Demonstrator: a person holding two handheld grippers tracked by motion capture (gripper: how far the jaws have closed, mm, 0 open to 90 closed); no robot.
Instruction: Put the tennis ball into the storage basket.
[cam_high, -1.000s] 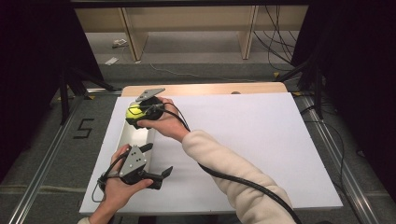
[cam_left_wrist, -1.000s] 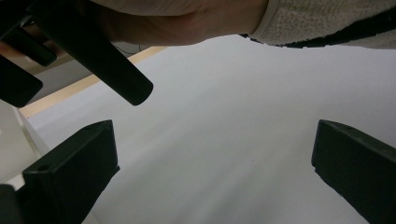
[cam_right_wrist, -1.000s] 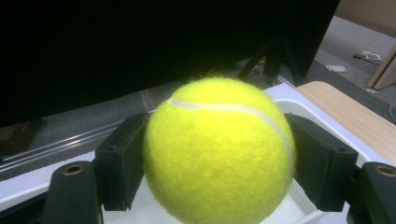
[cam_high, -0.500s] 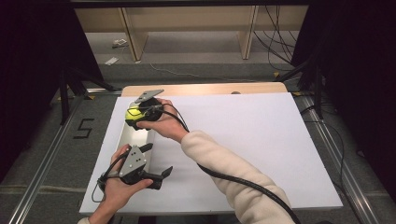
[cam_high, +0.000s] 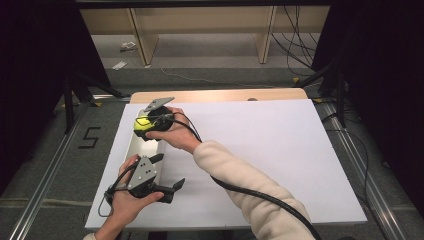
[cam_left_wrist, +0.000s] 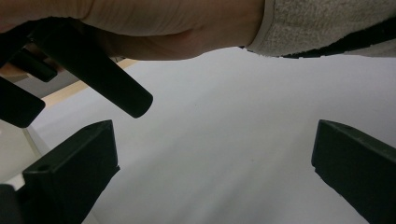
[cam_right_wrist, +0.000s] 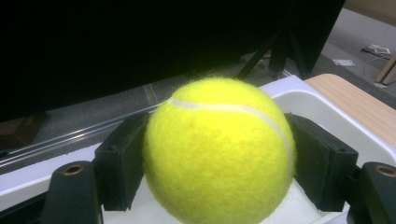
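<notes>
Right gripper (cam_high: 145, 131) holds a yellow tennis ball (cam_right_wrist: 218, 151) over the far end of a long white tray (cam_high: 145, 150); its two black fingers (cam_right_wrist: 122, 163) are closed against opposite sides of the ball, which sits just above the tray's floor. Left gripper (cam_high: 167, 187) rests low at the tray's near end, just beside it, on the white table (cam_high: 280, 150); its fingers (cam_left_wrist: 77, 172) stand wide apart with nothing between them, the person's right forearm crossing above them.
</notes>
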